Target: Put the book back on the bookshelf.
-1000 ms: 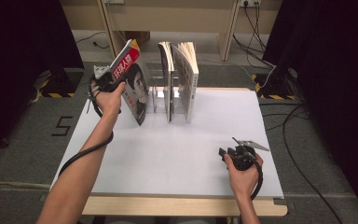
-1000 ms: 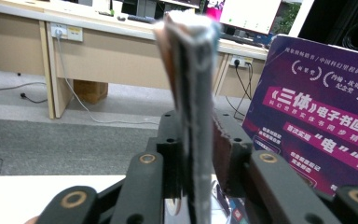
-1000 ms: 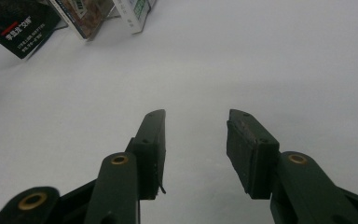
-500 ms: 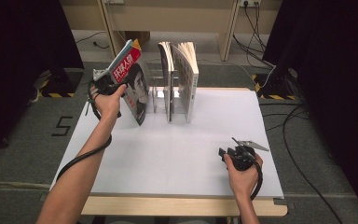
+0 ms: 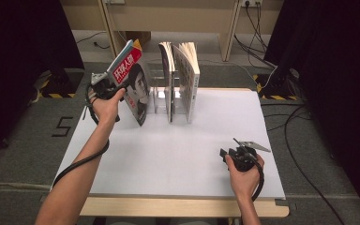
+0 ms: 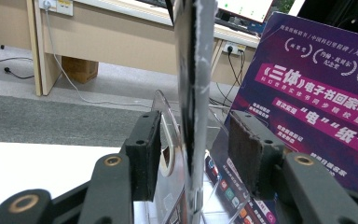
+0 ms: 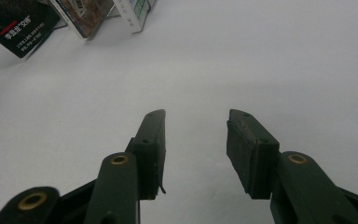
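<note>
A magazine [image 5: 133, 86] leans tilted at the table's [image 5: 178, 154] far left, beside two upright books [image 5: 180, 79]; the left gripper [image 5: 104, 84] has just been opening, its edge between unpressed jaws; placing looks nearly done; the right gripper [image 5: 236, 154] rests open, empty.

Magazine [image 5: 133, 84] cover glossy paper; table [image 5: 168, 159] top matt white, smooth; stand [image 6: 165, 140] clear plastic.
</note>
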Demonstrator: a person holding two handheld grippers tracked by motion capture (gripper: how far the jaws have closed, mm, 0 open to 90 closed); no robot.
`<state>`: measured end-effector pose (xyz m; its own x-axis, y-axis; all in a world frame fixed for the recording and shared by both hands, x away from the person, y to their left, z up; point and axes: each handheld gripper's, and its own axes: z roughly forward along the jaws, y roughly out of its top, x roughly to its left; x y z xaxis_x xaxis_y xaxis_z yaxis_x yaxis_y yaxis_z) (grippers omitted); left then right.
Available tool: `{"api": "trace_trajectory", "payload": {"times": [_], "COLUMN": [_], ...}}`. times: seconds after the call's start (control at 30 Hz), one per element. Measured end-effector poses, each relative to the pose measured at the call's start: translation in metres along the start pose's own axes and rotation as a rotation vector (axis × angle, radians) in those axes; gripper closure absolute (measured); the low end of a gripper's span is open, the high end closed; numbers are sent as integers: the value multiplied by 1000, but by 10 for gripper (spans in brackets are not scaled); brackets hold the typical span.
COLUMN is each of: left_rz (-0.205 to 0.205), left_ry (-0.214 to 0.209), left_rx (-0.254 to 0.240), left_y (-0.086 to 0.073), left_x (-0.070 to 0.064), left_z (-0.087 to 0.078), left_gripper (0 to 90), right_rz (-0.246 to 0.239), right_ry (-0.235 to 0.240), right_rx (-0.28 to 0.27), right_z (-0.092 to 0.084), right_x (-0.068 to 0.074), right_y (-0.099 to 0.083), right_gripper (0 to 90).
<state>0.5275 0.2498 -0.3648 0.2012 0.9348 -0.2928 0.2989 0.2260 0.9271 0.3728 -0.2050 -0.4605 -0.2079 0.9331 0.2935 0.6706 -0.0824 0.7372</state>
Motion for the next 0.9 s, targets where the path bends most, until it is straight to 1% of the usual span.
{"api": "trace_trajectory", "payload": {"times": [0.13,0.27,0.33,0.4,0.43,0.53,0.63,0.7,0.8,0.83,0.87,0.9], "left_rz": [6,-4,2,-3,3,-10,-24,-19,-28,-27,-17,-16], "left_ry": [-3,-5,-1,0,3,-3,-2,-6,-18,-16,-14,-15], "left_rx": [7,18,26,29,34,41,37,38,64,68,69,70], "left_y": [0,-1,-1,-2,-3,-4,-5,-5,-8,-9,-10,-11], "left_x": [1,2,2,3,3,4,6,6,8,9,9,10], "left_z": [-5,-9,-11,-14,-16,-21,-26,-28,-35,-36,-37,-40], "left_gripper": [516,495,488,482,477,462,452,446,439,439,438,437], "right_rz": [-2,-1,-1,-1,1,4,8,6,13,5,3,6], "right_ry": [-2,-1,-1,0,0,0,-1,0,1,1,-4,-4], "right_rx": [3,4,2,1,2,-2,-5,-8,-6,-9,-10,-13], "right_z": [0,1,1,0,0,0,-2,-2,-3,-2,-3,-3], "right_x": [0,0,0,0,0,-2,-2,-4,-5,-6,-6,-6], "right_y": [0,0,0,0,0,0,1,1,1,1,2,2], "right_gripper": [579,579,579,579,579,579,579,579,579,578,579,578]}}
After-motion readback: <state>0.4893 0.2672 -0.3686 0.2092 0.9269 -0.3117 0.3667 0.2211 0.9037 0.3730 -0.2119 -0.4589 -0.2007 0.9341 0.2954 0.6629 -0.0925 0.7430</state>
